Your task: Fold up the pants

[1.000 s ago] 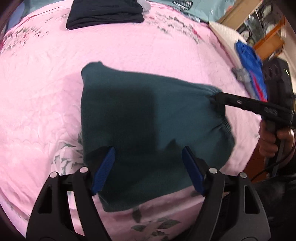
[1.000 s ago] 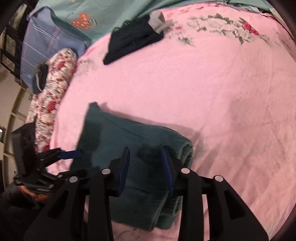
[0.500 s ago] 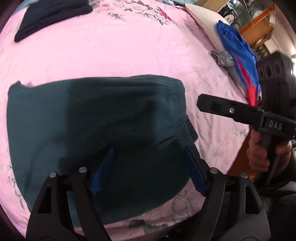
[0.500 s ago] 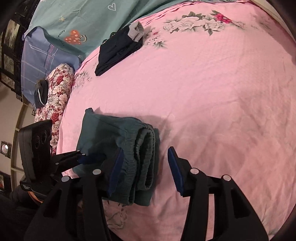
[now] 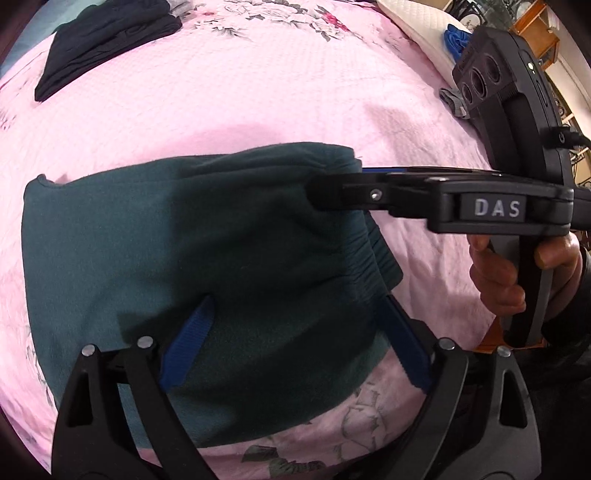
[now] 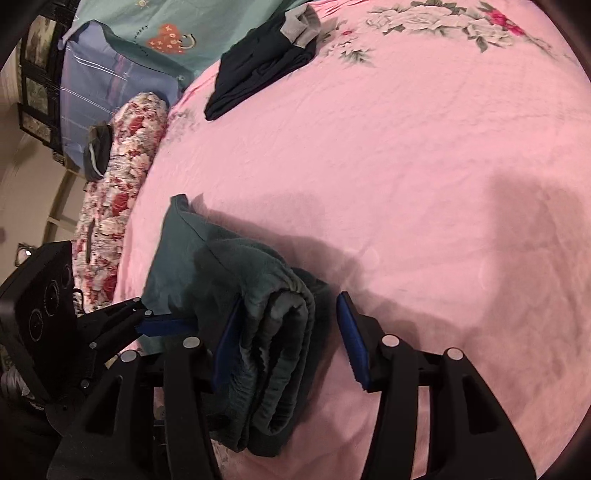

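On the pink flowered bedspread (image 5: 258,92) the dark green pants (image 5: 184,258) lie folded into a thick flat bundle near the bed's near edge, waistband end toward the right. At the far left, a black folded garment (image 5: 107,40) sits well apart, up toward the head of the bed. The left gripper (image 5: 295,339) hangs over the near part of the pants, its jaws opening wide, blue pads (image 5: 188,343) standing over the cloth without pinching it. Further right, the right gripper (image 6: 288,347) comes in from the side at the waistband end; its jaws are opening too, with the stacked folded edge between them, and the right-hand pad stands clear of the fabric. A hand (image 5: 517,273) wraps its handle. Beyond it, at the bed's right edge, lie a white pillow (image 5: 417,22) and something blue (image 5: 456,37).
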Motion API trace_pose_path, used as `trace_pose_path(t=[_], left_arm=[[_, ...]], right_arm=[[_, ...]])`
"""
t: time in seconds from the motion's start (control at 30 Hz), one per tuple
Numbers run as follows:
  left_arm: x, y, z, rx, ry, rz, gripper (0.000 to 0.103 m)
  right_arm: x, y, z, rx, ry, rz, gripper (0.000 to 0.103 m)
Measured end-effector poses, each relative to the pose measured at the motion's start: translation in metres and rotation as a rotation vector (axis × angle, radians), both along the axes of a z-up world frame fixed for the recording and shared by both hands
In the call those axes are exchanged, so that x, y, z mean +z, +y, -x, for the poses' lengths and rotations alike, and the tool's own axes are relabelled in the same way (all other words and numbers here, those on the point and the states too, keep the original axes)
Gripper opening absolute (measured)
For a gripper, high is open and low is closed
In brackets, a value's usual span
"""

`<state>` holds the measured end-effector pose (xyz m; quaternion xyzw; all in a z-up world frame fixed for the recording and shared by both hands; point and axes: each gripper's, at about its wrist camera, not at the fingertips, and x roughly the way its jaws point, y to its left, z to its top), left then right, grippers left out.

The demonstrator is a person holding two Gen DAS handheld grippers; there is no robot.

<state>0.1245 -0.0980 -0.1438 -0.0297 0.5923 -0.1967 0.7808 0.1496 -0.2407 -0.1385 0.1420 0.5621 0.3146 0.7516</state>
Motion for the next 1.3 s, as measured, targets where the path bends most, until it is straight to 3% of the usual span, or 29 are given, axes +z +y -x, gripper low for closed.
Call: trace_pose_path(t=[0.5,1.3], left_arm=[[0.000,0.001,0.002,0.018,-0.015,0.004,0.097],[0.000,0.004,0.004,-0.001,-0.051,0.057,0.098]], right_arm=[[-0.002,0.017,-0.001,0.097,0.038,-0.075,0.060],[-0.002,0.028,0.006,0.046,0.022,0.010,0.064]])
